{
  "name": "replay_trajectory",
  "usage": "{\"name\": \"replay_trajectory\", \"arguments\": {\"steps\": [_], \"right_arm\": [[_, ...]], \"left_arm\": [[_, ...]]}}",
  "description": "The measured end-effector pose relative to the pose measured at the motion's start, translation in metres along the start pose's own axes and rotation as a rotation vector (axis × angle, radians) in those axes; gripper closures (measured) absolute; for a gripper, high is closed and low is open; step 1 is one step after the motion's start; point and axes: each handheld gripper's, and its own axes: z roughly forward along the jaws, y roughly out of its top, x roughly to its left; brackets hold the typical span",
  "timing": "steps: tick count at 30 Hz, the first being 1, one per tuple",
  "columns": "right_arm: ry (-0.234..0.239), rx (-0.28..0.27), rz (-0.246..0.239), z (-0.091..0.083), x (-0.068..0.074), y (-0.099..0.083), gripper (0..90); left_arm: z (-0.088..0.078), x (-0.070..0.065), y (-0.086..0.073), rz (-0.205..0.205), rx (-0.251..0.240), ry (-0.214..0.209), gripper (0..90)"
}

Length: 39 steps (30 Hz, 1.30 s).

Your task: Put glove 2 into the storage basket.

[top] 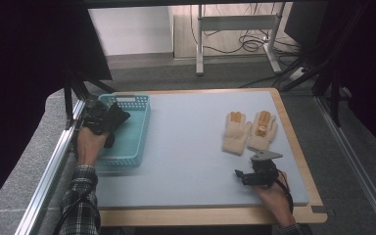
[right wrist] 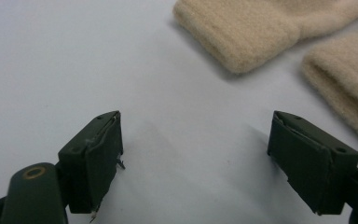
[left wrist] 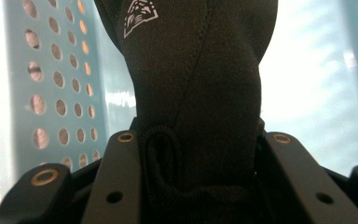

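Observation:
My left gripper (top: 108, 122) is shut on a black glove (top: 117, 117) and holds it over the teal perforated basket (top: 136, 132) at the table's left. In the left gripper view the black glove (left wrist: 196, 84), with a small white logo, rises between the jaws in front of the basket wall (left wrist: 60, 93). Two cream knitted gloves (top: 248, 131) with orange fingertips lie side by side at the right. My right gripper (top: 242, 175) stands open just in front of their cuffs, near the front edge. The right gripper view has the cream cuffs (right wrist: 242, 37) beyond the spread fingers (right wrist: 98, 158).
The table has a grey-blue mat (top: 186, 147) with a wooden rim. A metal rail (top: 54, 161) runs along the left side. Beyond the far edge stand a desk frame (top: 235, 34) and cables on the floor.

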Motion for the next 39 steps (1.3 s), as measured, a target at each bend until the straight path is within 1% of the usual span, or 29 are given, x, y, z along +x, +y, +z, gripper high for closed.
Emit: {"name": "replay_trajectory", "arguments": {"steps": [3, 5, 8, 9, 11, 12, 13, 14, 17, 19, 21, 22, 24, 27, 32, 34, 38, 39], "right_arm": [[0.0, 0.0, -0.001, 0.0, 0.0, 0.0, 17.4], [0.0, 0.0, 0.0, 0.0, 0.0, 0.0, 17.3], [0.0, 0.0, 0.0, 0.0, 0.0, 0.0, 17.3], [0.0, 0.0, 0.0, 0.0, 0.0, 0.0, 17.3], [0.0, 0.0, 0.0, 0.0, 0.0, 0.0, 17.4], [0.0, 0.0, 0.0, 0.0, 0.0, 0.0, 17.3], [0.0, 0.0, 0.0, 0.0, 0.0, 0.0, 17.3], [0.0, 0.0, 0.0, 0.0, 0.0, 0.0, 17.3], [0.0, 0.0, 0.0, 0.0, 0.0, 0.0, 17.3], [0.0, 0.0, 0.0, 0.0, 0.0, 0.0, 17.3], [0.0, 0.0, 0.0, 0.0, 0.0, 0.0, 17.3], [-0.001, 0.0, -0.001, 0.0, 0.0, 0.0, 17.3], [0.0, 0.0, 0.0, 0.0, 0.0, 0.0, 17.3], [0.0, 0.0, 0.0, 0.0, 0.0, 0.0, 17.3], [0.0, 0.0, 0.0, 0.0, 0.0, 0.0, 17.3], [-0.001, 0.001, -0.002, 0.0, 0.0, 0.0, 17.3], [0.0, 0.0, 0.0, 0.0, 0.0, 0.0, 17.3], [0.0, 0.0, 0.0, 0.0, 0.0, 0.0, 17.4]], "left_arm": [[0.009, 0.003, 0.003, -0.009, 0.031, 0.014, 63.9], [0.015, 0.005, 0.004, -0.01, 0.054, 0.031, 63.5], [0.023, 0.008, 0.005, 0.001, 0.092, 0.085, 61.8], [0.025, 0.01, 0.005, 0.0, 0.097, 0.09, 60.8], [0.027, 0.013, 0.005, -0.009, 0.097, 0.078, 58.0], [0.027, 0.012, 0.006, -0.002, 0.096, 0.079, 57.1], [0.028, 0.01, 0.007, 0.01, 0.104, 0.081, 54.2], [0.029, 0.007, 0.007, 0.025, 0.11, 0.089, 49.4], [0.029, 0.0, 0.009, 0.058, 0.117, 0.099, 32.1], [0.028, -0.004, 0.01, 0.075, 0.121, 0.112, 18.5], [0.026, -0.006, 0.011, 0.086, 0.125, 0.123, 13.0], [0.023, -0.006, 0.011, 0.093, 0.118, 0.126, 11.0], [0.017, -0.006, 0.011, 0.089, 0.09, 0.111, 9.5], [0.005, -0.004, 0.012, 0.075, 0.052, 0.066, 7.5], [-0.01, -0.003, 0.012, 0.07, 0.0, 0.027, 6.8], [-0.013, -0.002, 0.011, 0.062, -0.027, 0.005, 6.4], [-0.019, -0.002, 0.008, 0.056, -0.074, -0.014, 5.4], [-0.021, -0.001, 0.007, 0.054, -0.089, -0.029, 5.2]]}}
